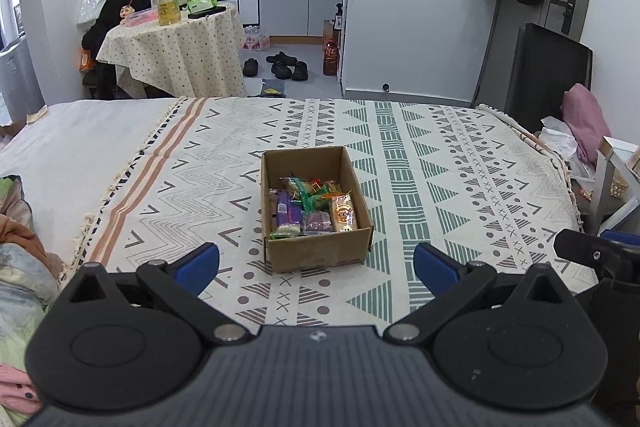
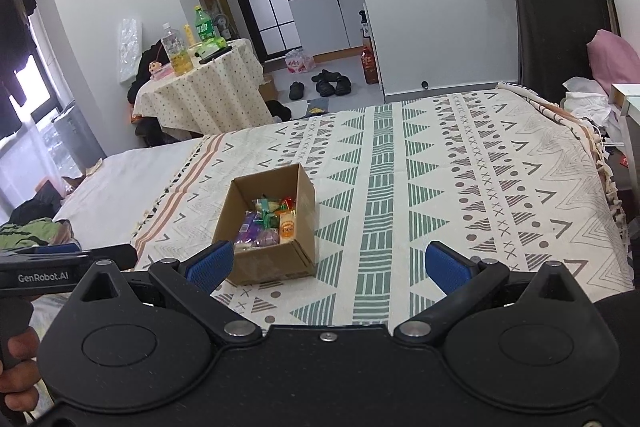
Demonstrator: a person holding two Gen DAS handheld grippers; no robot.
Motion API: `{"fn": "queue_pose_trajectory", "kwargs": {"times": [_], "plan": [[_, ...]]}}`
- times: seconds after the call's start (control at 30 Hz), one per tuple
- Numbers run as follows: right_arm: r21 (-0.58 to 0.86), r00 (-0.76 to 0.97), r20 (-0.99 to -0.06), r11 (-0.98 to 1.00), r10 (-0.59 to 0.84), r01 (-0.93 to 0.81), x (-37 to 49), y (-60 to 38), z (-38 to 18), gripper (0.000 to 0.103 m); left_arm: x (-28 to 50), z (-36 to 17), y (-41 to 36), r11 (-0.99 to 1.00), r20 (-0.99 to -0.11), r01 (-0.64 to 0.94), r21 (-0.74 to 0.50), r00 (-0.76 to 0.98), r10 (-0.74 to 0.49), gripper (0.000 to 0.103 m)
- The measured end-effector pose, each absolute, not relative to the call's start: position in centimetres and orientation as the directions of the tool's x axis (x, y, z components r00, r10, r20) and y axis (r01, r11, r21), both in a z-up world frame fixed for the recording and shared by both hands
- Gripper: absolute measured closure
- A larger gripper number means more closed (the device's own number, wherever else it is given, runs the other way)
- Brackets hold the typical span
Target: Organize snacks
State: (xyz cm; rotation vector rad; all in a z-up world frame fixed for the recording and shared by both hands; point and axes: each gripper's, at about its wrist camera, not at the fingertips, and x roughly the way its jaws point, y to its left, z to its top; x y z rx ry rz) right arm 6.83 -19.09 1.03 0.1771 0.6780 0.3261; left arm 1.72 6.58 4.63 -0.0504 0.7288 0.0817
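Observation:
A small open cardboard box [image 1: 318,251] stands on the patterned bed cover, holding several wrapped snacks [image 1: 312,207] in purple, green, orange and yellow wrappers. It also shows in the right wrist view [image 2: 276,263] with the snacks [image 2: 268,223] inside. My left gripper [image 1: 316,269] is open and empty, its blue pads either side of the box's near wall, short of it. My right gripper [image 2: 328,263] is open and empty, to the right of the box and nearer to me; its left pad [image 2: 210,263] overlaps the box's near corner in view.
The patterned cover [image 1: 440,195] spreads over a bed; crumpled clothes [image 1: 20,247] lie at its left. A round table [image 1: 176,43] with bottles stands beyond, shoes [image 1: 284,65] on the floor, a dark chair [image 1: 548,71] and white stand [image 1: 616,179] to the right.

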Motion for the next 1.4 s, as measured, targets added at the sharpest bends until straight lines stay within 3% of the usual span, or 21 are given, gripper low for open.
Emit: {"fn": "queue_pose_trajectory", "kwargs": {"times": [1.4], "plan": [[0.238,0.730,-0.580,0.933,0.361,-0.271,4.0,-19.1,1.2,0.000,-0.2,4.0,6.5,0.997,-0.662,-0.070,-0.041,0.749,0.026,0.000]]}}
